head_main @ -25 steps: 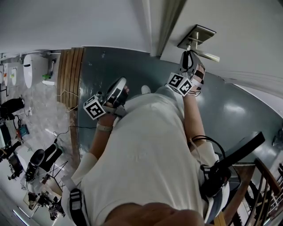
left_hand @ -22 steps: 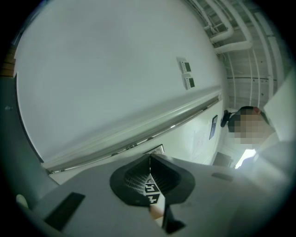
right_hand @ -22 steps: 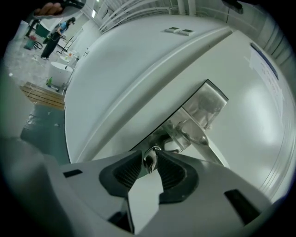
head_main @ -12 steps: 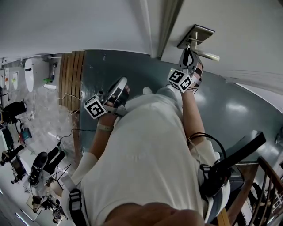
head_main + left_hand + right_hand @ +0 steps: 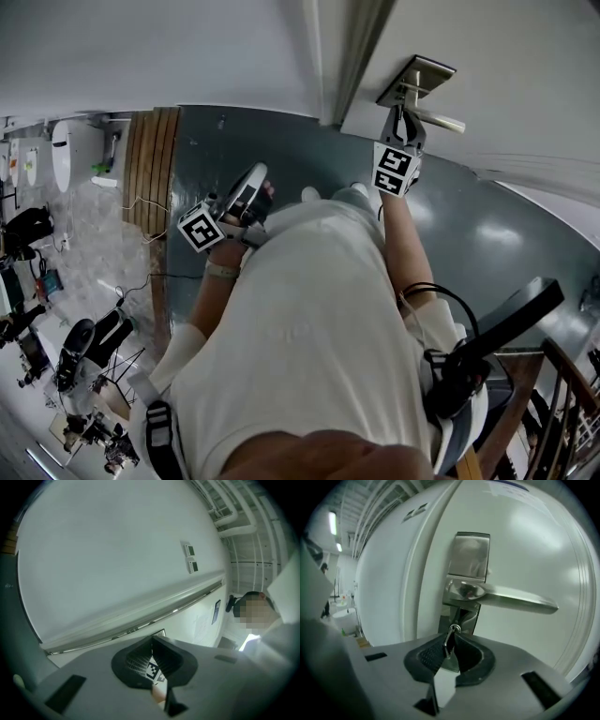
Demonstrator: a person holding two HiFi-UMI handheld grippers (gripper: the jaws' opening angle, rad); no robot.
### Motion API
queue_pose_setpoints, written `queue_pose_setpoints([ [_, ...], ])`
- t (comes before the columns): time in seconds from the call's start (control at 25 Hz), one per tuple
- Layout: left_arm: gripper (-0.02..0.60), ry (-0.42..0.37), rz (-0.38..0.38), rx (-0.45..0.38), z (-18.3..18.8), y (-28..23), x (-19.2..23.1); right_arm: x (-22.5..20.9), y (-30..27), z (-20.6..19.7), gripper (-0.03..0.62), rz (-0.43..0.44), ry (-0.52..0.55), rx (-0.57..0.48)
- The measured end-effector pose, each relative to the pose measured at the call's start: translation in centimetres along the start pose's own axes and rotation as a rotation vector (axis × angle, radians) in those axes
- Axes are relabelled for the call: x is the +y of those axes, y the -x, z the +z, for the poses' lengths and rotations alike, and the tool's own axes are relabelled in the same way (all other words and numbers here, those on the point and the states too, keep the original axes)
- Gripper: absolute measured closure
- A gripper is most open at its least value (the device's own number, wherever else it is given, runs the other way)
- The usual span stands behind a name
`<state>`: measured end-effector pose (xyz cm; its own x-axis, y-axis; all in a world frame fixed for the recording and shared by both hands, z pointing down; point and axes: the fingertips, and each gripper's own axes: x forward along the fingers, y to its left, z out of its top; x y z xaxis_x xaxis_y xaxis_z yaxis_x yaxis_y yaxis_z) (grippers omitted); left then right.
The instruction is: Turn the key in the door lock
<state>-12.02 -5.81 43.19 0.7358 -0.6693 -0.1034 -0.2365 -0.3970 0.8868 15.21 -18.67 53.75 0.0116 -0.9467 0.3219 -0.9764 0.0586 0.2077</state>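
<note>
Key [image 5: 449, 644] sits in the lock [image 5: 462, 615] just below the lever handle [image 5: 511, 600] on the white door [image 5: 534, 536]. The right gripper [image 5: 453, 634] has just been closing, and its jaws now pinch the key's head. The left gripper [image 5: 152, 638] is held well apart from the lock, its jaws together on nothing.

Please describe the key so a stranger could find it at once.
Find the white door and its steel lock plate with a long lever handle. Just under that handle the key sticks out: small and thin, with a ring.
</note>
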Motion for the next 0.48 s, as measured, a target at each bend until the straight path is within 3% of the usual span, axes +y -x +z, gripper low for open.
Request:
queue_pose_setpoints([
  [0.48,0.574,0.02,0.003,-0.027,-0.47,0.54,0.3,-0.53,-0.16,-0.88,0.537,0.17,-0.566,0.014],
])
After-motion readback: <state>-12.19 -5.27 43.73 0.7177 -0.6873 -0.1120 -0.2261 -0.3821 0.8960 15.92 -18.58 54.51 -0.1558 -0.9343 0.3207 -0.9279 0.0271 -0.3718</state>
